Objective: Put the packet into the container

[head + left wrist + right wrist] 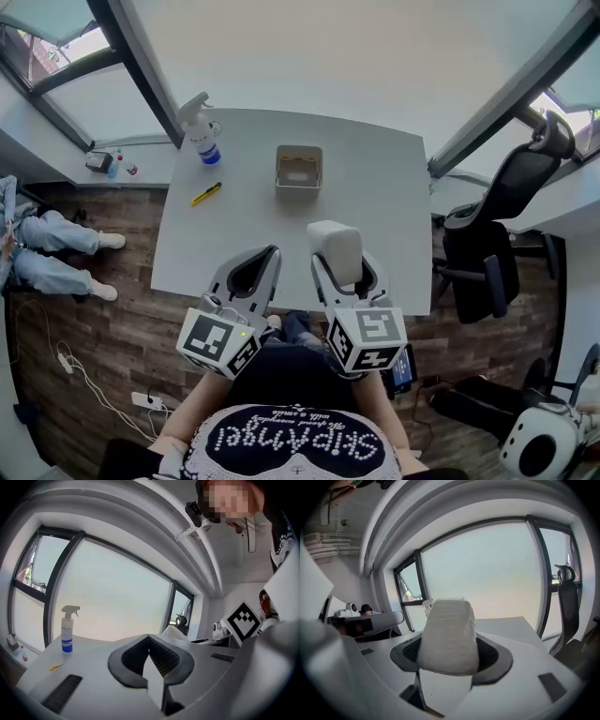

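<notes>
The white packet [335, 246] stands up between the jaws of my right gripper [339, 262], which is shut on it over the near edge of the grey table [384, 197]. In the right gripper view the packet [450, 637] fills the gap between the dark pads. The beige, open-topped container [298, 170] sits further back on the table, straight ahead of the packet and apart from it. My left gripper [265, 257] hovers beside the right one, also over the near edge. Its jaws meet at the tips [148, 637] with nothing between them.
A spray bottle [202, 131] stands at the table's far left corner, with a yellow pen [205, 194] lying nearer. A black office chair [497, 230] is at the right of the table. A person's legs [52, 246] lie on the wooden floor at the left.
</notes>
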{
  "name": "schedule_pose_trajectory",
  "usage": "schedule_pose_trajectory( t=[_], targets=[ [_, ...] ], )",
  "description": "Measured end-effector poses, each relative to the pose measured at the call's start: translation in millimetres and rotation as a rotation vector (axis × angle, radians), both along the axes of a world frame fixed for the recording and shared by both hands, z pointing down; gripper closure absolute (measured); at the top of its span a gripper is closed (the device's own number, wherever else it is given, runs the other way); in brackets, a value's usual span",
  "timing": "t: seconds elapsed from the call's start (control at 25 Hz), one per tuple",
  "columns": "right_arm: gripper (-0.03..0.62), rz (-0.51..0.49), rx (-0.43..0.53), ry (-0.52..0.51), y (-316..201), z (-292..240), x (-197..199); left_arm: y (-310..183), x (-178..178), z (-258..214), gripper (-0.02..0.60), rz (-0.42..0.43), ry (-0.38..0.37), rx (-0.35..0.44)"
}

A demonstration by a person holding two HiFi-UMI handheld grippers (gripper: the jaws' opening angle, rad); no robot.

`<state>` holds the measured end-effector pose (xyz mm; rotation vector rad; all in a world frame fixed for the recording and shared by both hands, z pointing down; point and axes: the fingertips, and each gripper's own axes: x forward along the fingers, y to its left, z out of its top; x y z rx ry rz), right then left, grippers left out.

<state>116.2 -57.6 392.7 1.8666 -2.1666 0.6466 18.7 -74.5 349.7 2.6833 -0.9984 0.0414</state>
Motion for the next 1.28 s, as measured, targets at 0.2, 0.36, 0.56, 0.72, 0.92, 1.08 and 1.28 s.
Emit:
schedule_pose_trajectory(
  t=[0.2, 0.36, 0.56, 0.72, 0.92, 1.08, 1.28],
  targets=[
    [0.318, -0.016, -0.012, -0.012, -10.7, 5.4, 7.9, -13.8, 1.7, -2.0, 0.572, -0.040, 0.020, -0.008],
    [0.318, -0.040, -0.006, -0.001, -21.3, 4.9, 12.4, -20.4, 3.7, -1.0, 0.572, -0.069, 0.038, -0.022],
    [0.318, -0.062, -0.013, 0.000, -24.1, 8.5, 17.2, -24.2, 11.6, 3.2, 0.572, -0.076, 0.017, -0.012],
    [0.318, -0.072, -0.025, -0.002, -25.3, 13.2, 21.6, -28.0, 15.1, 1.7, 0.572, -0.082, -0.001, 0.010],
    [0.318, -0.094, -0.028, -0.009, -24.6, 16.9, 20.2, -25.7, 18.5, 6.4, 0.572, -0.090, 0.003, -0.002],
    [0.318, -0.113, -0.028, -0.010, -22.5, 17.9, 17.5, -20.8, 20.3, 12.5, 0.572, -0.089, 0.012, -0.025],
    [0.318, -0.098, -0.016, -0.013, -22.8, 17.2, 19.7, -23.4, 19.4, 18.5, 0.572, -0.091, -0.015, -0.026]
  ],
)
